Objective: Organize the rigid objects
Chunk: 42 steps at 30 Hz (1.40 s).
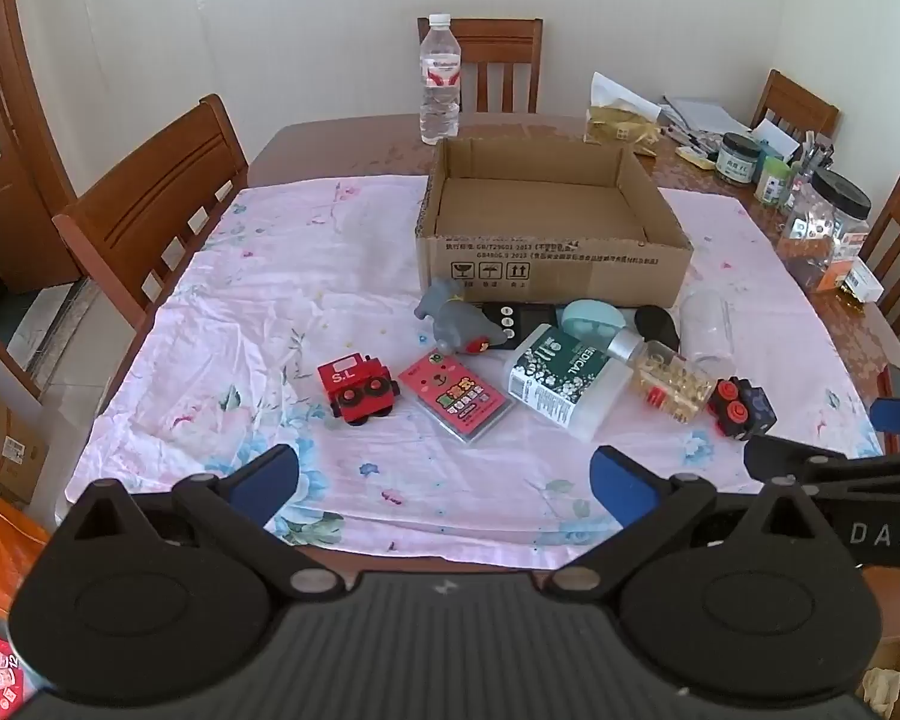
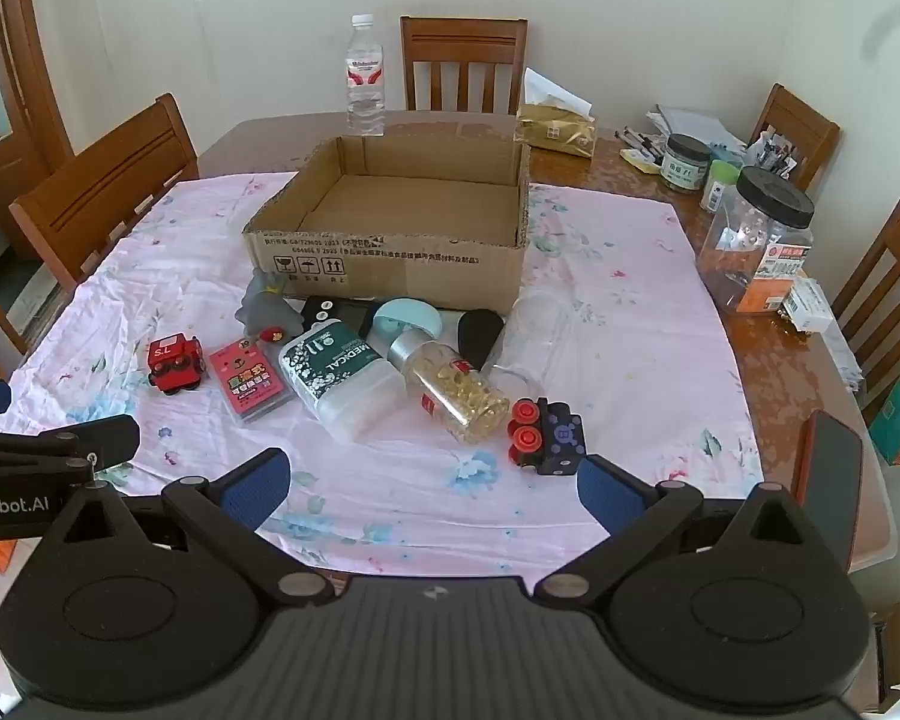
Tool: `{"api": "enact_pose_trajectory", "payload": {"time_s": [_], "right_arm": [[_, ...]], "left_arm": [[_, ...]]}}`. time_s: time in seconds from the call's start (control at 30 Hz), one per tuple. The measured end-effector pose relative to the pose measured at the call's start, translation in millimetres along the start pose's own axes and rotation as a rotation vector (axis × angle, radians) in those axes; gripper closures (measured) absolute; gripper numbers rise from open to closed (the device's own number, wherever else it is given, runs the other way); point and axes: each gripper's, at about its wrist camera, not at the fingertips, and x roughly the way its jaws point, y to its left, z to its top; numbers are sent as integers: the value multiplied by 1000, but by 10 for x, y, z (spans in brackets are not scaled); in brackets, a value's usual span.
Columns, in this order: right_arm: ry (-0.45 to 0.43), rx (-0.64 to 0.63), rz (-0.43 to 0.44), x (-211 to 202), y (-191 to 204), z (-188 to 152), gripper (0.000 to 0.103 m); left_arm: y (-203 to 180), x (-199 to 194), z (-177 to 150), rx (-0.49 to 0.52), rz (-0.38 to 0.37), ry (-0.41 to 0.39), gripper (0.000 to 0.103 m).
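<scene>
The left gripper (image 1: pixel 444 483) has its blue-padded fingers (image 1: pixel 267 483) spread as wide as they go, nothing between them, hovering above the near edge of the pink floral cloth (image 1: pixel 258 276) and tilted steeply down toward the worktop (image 1: pixel 342 147); the right gripper (image 2: pixel 432 489) is likewise released, its fingers (image 2: pixel 609 495) wide apart and bare, tilted down the same way, just to the right of the left one. Nearest lie a black cube with red buttons (image 2: pixel 546 435) just beyond the right gripper's right finger, and a red toy train (image 1: pixel 360 387) beyond the left gripper; between them a red card pack (image 1: pixel 453 399), a green-labelled white bottle (image 1: pixel 561 375) on its side, and a capsule bottle (image 2: pixel 456 387) touching it; behind these a grey toy animal (image 1: pixel 456 321), a black remote (image 1: pixel 519 318), a teal case (image 1: pixel 591 318) and a clear jar (image 2: pixel 531 330) on its side; farther, touching the row, stands the open cardboard box (image 1: pixel 549 267); a water bottle (image 1: pixel 440 81) stands beyond it.
</scene>
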Motion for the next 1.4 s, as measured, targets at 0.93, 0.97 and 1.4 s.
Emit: {"api": "enact_pose_trajectory", "payload": {"time_s": [0.93, 0.97, 1.4], "right_arm": [[-9, 4, 4, -39, -22, 36, 0], [-9, 5, 1, -38, -14, 25, 0], [-26, 0, -1, -72, -29, 52, 0]], "left_arm": [[-16, -58, 14, -7, -6, -7, 0], [-21, -54, 18, -7, -6, -6, 0], [-44, -82, 69, -8, -6, -11, 0]]}}
